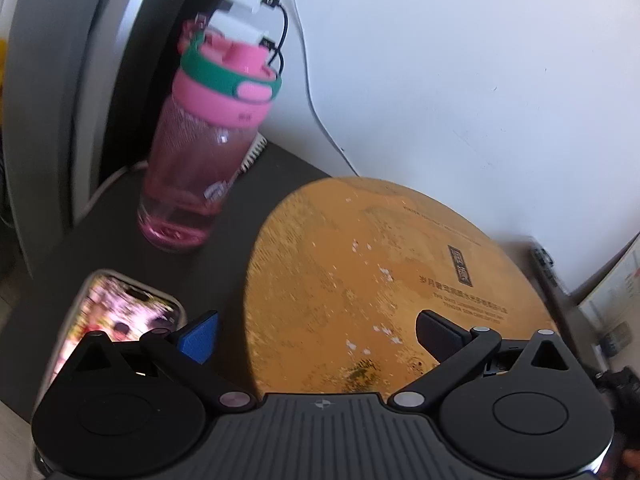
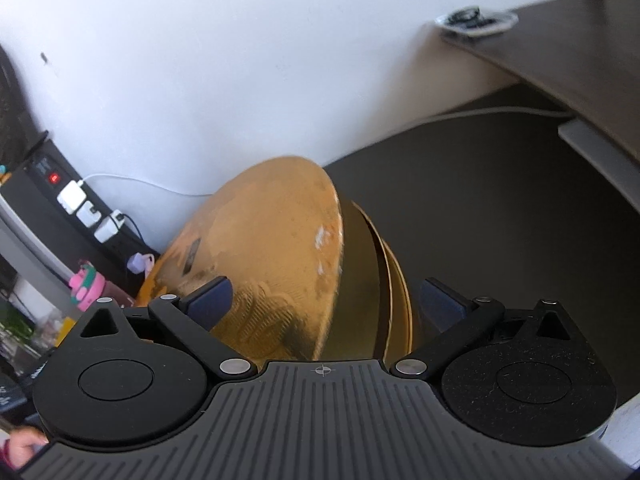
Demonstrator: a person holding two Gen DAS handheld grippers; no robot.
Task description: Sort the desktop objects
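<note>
A round golden tin (image 1: 380, 272) with dark print on its lid fills the middle of the left wrist view, on the dark desk (image 1: 280, 168). My left gripper (image 1: 318, 336) is open above its near edge: one finger hangs over the lid, the other left of the rim beside a phone (image 1: 116, 312) with a lit screen. In the right wrist view the golden tin (image 2: 272, 240) looks tilted, rim toward me, with its lid and base edges showing. My right gripper (image 2: 324, 304) is open and straddles that rim, one finger on each side. A pink bottle (image 1: 200, 152) stands behind the phone.
A power strip (image 2: 80, 204) with white chargers and cables lies along the white wall. The pink bottle (image 2: 86, 286) stands near it. A spiral notebook (image 1: 254, 152) lies behind the bottle. A dark shelf (image 2: 580, 60) with a small dish (image 2: 476, 20) juts out at the right. A hand (image 2: 20, 448) shows at the bottom left.
</note>
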